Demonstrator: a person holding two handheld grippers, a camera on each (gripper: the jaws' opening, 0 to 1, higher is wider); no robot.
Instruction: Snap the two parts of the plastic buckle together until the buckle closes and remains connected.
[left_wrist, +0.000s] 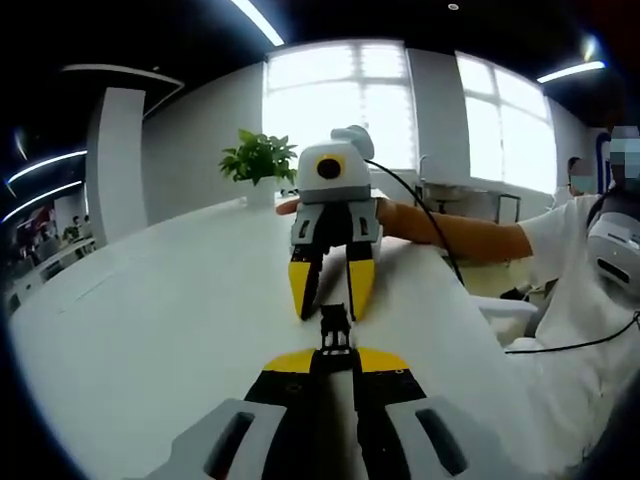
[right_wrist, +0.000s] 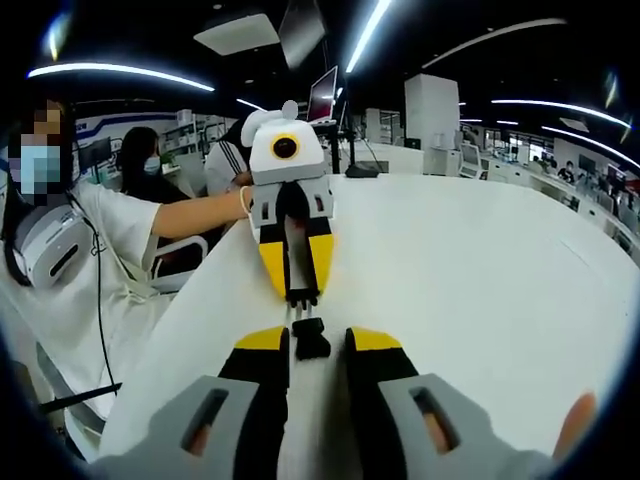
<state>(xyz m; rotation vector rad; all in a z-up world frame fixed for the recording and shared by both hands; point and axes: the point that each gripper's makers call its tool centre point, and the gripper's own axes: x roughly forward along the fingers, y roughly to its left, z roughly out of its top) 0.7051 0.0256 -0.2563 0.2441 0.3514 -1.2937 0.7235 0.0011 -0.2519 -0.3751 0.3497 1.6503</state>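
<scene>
While my left gripper (left_wrist: 334, 352) pinches one black buckle part (left_wrist: 335, 330) between nearly closed jaws, the piece juts just past my tips toward the right gripper (left_wrist: 331, 300), whose yellow jaws stand slightly apart around its far end above the white table (left_wrist: 150, 330). From the right gripper view, my right gripper (right_wrist: 312, 342) has the other buckle part (right_wrist: 311, 340) between its tips, jaws a little apart, facing the left gripper (right_wrist: 300, 290), which is clamped on its piece (right_wrist: 302, 296). Both halves look light, stiff and slick, so I'd grip their flat sides, well back from the mating ends.
</scene>
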